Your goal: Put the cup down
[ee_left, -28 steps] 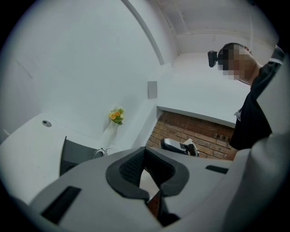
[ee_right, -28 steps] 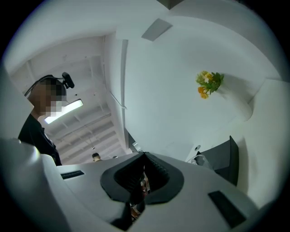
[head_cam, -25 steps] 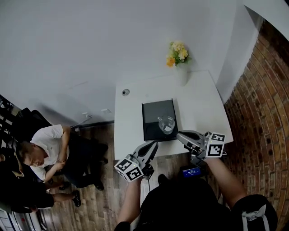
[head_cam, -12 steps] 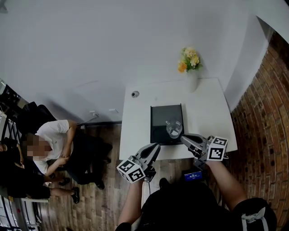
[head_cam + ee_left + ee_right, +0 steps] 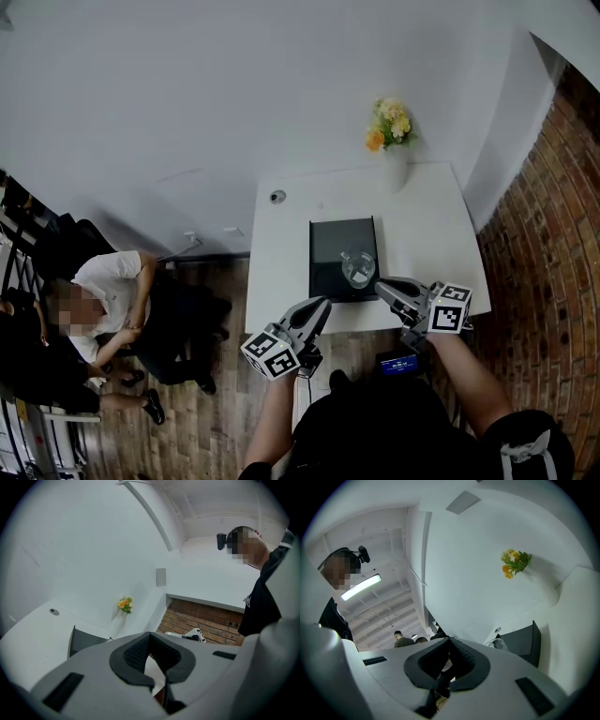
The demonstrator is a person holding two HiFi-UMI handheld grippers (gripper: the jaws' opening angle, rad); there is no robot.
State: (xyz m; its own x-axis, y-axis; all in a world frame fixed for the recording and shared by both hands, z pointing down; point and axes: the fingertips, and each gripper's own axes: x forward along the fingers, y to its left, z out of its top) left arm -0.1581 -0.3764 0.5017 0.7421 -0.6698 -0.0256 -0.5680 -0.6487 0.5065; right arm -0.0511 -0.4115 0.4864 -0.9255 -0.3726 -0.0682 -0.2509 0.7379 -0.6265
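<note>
Head view: a white table is seen against a pale wall, with a brick wall to its right. A dark tray is set on the table, close to the front edge. The cup, of clear glass, is stood upright on the tray in its near right part. It is gripped by neither gripper.

Left gripper: held at the table's front edge, by the tray's near left corner, well apart from the cup. In the left gripper view its jaws are seen clenched, tips met, with nothing grasped. Only a slice of table and brick is seen through the loop behind the tips.

Right gripper: held just beside the tray's near right corner, close to the cup but not touching it. In the right gripper view its jaws are likewise pressed together and empty. The cup is seen beyond them, at the tray's corner.

Also noted:
- A white vase with yellow and orange flowers is placed at the table's far edge.
- A small round fitting is seen at the far left corner.
- A seated person is seen to the left, well apart from the table.
</note>
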